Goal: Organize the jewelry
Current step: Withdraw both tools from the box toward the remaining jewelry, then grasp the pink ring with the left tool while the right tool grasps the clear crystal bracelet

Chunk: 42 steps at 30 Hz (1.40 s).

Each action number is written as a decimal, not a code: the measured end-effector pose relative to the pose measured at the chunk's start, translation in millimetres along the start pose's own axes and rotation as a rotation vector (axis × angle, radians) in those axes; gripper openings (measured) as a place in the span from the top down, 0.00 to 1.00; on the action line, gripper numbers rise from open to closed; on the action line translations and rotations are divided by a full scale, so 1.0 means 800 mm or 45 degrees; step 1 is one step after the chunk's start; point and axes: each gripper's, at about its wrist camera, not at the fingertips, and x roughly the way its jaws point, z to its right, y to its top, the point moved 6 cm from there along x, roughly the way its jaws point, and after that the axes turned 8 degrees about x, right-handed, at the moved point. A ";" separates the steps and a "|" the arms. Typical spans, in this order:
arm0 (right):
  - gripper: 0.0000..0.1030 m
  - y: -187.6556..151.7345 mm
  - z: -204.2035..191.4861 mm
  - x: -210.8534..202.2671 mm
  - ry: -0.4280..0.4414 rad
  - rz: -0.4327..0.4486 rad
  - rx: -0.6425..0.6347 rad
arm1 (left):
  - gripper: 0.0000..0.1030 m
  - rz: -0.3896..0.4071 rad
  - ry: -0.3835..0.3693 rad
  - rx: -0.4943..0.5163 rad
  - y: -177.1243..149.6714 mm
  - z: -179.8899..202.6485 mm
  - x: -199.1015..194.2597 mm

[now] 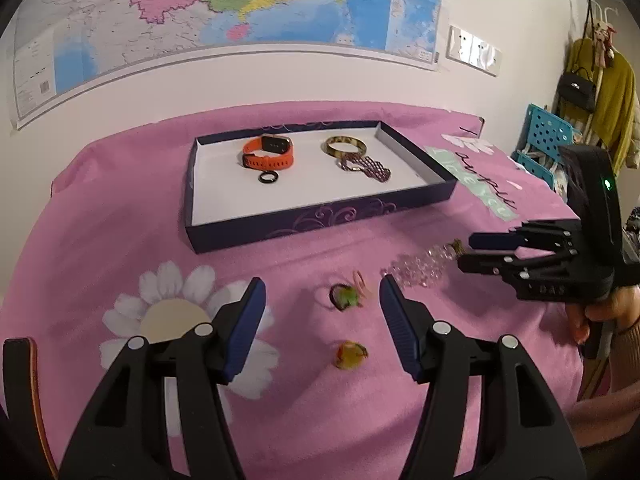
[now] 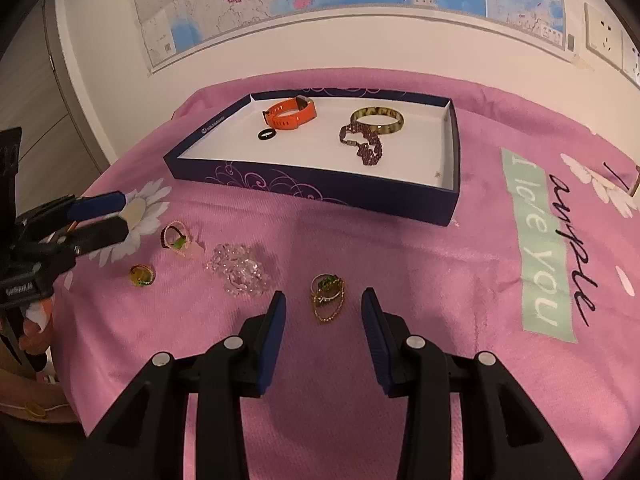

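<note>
While both your grippers gape empty, the right gripper straddles a limp, light gold chain with ring; pinch its bunched middle; left gripper hovers over a green ring.

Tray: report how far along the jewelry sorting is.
Done: the watch, black ring, bangle and purple bracelet lie in the tray. In hand: nothing. Both grippers are open, the right gripper poised over the gold chain and the left gripper over the green ring. Left on the cloth: that chain, the crystal bracelet, the green ring and the yellow ring.
</note>
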 end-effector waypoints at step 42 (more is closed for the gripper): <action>0.99 -0.004 0.002 -0.004 0.004 0.010 0.000 | 0.43 -0.057 -0.065 -0.002 -0.024 0.017 0.006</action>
